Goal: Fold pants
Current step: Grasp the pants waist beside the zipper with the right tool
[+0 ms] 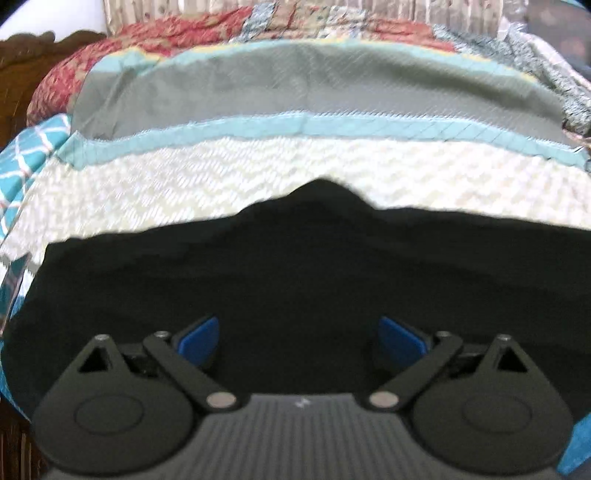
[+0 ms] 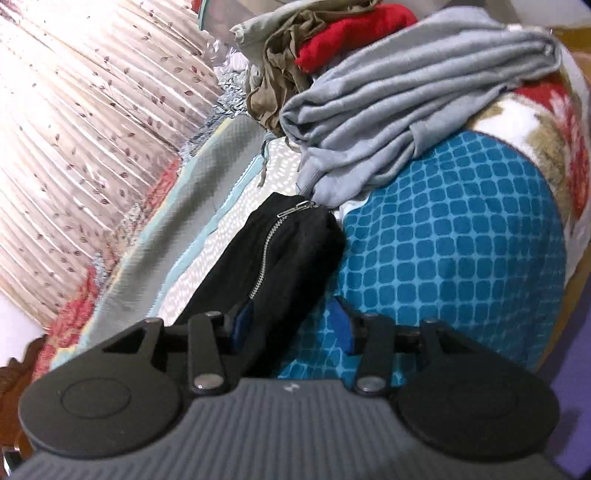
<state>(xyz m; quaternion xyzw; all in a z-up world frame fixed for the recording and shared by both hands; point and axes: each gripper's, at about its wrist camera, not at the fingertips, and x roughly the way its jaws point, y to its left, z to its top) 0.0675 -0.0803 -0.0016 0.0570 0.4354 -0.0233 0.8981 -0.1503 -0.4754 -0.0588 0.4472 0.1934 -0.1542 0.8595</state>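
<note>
The black pants (image 1: 295,266) lie spread across the bed's near edge in the left wrist view. My left gripper (image 1: 299,341) is open just above the black cloth, blue pads (image 1: 201,341) wide apart, nothing between them. In the right wrist view the pants (image 2: 288,251) show as a narrow black fold with a silver zipper (image 2: 267,247) running along it. My right gripper (image 2: 291,328) is open; the black fold's near end lies between its blue pads (image 2: 341,325), against the left one.
A patchwork quilt (image 1: 258,166) with cream, teal and grey bands covers the bed. A teal checked cloth (image 2: 443,240) lies right of the pants. Grey pants (image 2: 406,110), a red garment (image 2: 347,33) and an olive one (image 2: 280,74) are piled behind. Curtain (image 2: 74,129) at left.
</note>
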